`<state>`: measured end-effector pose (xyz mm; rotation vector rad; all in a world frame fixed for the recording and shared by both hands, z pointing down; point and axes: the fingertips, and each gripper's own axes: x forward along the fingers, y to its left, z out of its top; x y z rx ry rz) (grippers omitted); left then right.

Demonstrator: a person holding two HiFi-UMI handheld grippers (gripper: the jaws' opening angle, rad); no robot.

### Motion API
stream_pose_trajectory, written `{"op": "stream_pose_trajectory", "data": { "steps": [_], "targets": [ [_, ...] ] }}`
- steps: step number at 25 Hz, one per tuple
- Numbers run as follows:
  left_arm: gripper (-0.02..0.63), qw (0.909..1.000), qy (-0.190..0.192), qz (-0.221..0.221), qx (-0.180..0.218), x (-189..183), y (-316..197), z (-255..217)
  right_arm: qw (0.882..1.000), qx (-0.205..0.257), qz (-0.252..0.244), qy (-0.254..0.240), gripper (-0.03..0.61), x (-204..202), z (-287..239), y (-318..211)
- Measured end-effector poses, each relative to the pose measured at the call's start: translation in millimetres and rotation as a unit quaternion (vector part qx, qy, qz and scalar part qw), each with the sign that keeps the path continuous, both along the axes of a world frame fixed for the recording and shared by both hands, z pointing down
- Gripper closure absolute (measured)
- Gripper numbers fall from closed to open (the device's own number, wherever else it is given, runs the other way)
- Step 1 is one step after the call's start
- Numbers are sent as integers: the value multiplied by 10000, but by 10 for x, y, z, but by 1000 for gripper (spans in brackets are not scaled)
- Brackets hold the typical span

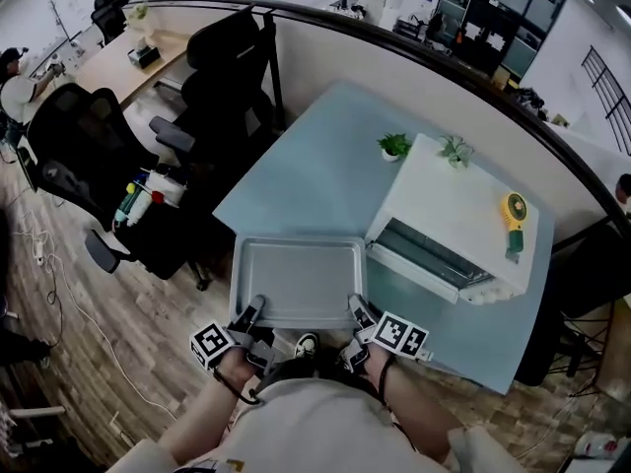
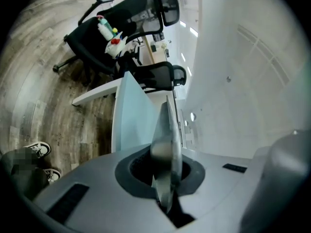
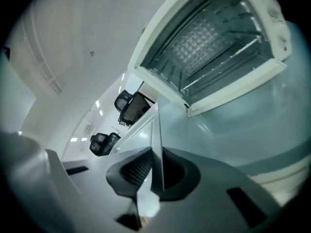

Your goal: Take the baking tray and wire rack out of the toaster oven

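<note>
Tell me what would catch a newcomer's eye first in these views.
The grey rectangular metal baking tray dominates the middle of the head view, gripped along its near edge by the left tongs and right tongs. Just to its right, the white toaster oven stands on the pale blue table with its door open, a yellow handheld fan lying on top.

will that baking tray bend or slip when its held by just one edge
Probably stiff: the baking tray shows flat and unbent though the left gripper and right gripper clamp only its near rim. It looks like thin smooth metal, so likely light but slippery; held at one edge, its far end may pivot down.
</note>
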<state>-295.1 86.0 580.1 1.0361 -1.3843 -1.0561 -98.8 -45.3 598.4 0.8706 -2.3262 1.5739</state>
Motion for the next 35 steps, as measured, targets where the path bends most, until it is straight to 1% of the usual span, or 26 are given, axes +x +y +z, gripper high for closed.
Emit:
{"op": "stream_pose_trajectory", "data": {
  "steps": [2,5,7,12,14,18,22,25,28,30,32,35],
  "targets": [
    [600,9999,8,-170,-4,-80,10,41,9995,162,-237,134,530,-126,4,-68],
    [600,9994,-34,-353,-65,-225,2,145,9981,276,-455,323,525,-311,90,-173],
    [600,9990,-88,-398,-164,-324,-30,253,9965,291,-601,510,519,-419,188,-244],
    [600,9971,-250,-469,-551,-555,-125,606,9918,200,-868,921,514,-640,487,-388],
    [598,9962,-258,-524,-641,-639,-184,729,9895,210,-948,1074,509,-736,612,-460],
    [597,9952,-213,-568,-768,-762,-292,972,9835,292,-1080,1422,499,-899,837,-612],
    [594,9944,-132,-703,-784,-882,-397,1174,9782,458,-1041,1740,491,-1060,933,-782],
    [592,9936,-95,-821,-768,-994,-468,1291,9749,358,-1067,1919,492,-1187,986,-869],
    [591,9922,-68,-930,-828,-1140,-505,1383,9709,144,-1262,2032,499,-1327,1088,-886],
    [591,9921,-93,-925,-840,-1217,-537,1419,9691,49,-1316,2086,495,-1386,1164,-901],
    [591,9924,-142,-887,-843,-1278,-590,1447,9687,65,-1282,2124,491,-1428,1209,-941],
    [589,9916,-146,-918,-896,-1407,-684,1511,9655,219,-1304,2244,477,-1520,1243,-1012]
  ]
}}
